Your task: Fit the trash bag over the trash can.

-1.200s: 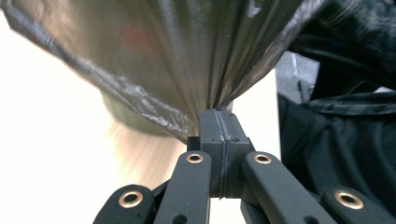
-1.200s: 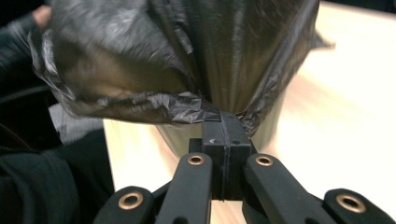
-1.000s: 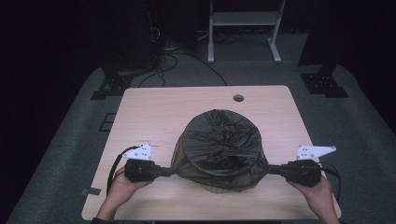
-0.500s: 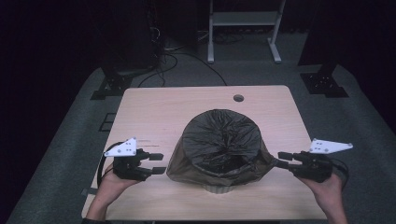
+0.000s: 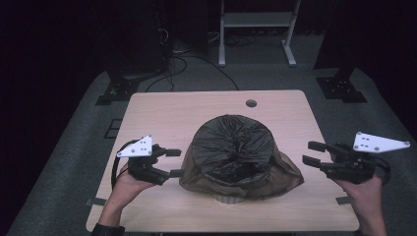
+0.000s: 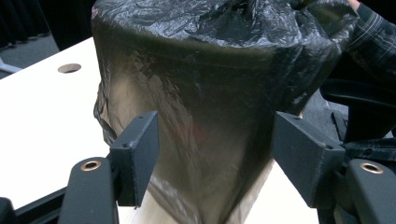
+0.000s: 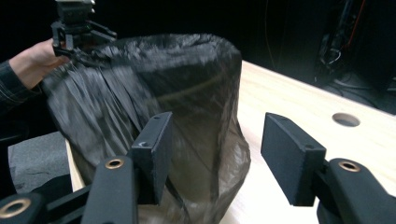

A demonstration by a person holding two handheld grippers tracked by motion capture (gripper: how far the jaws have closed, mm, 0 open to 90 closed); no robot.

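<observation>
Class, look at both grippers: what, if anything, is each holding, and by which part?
Nothing. The left gripper and right gripper, jaws just opened, stand clear of the black bag.

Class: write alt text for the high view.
A black bag drapes over a bin in the middle of a wooden table. An open left gripper and open right gripper flank it, touching nothing.

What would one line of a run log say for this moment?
left gripper: jaws just opening, nothing between | right gripper: jaws just opening, nothing between | black bin bag: draped over bin on table, apart from both
</observation>
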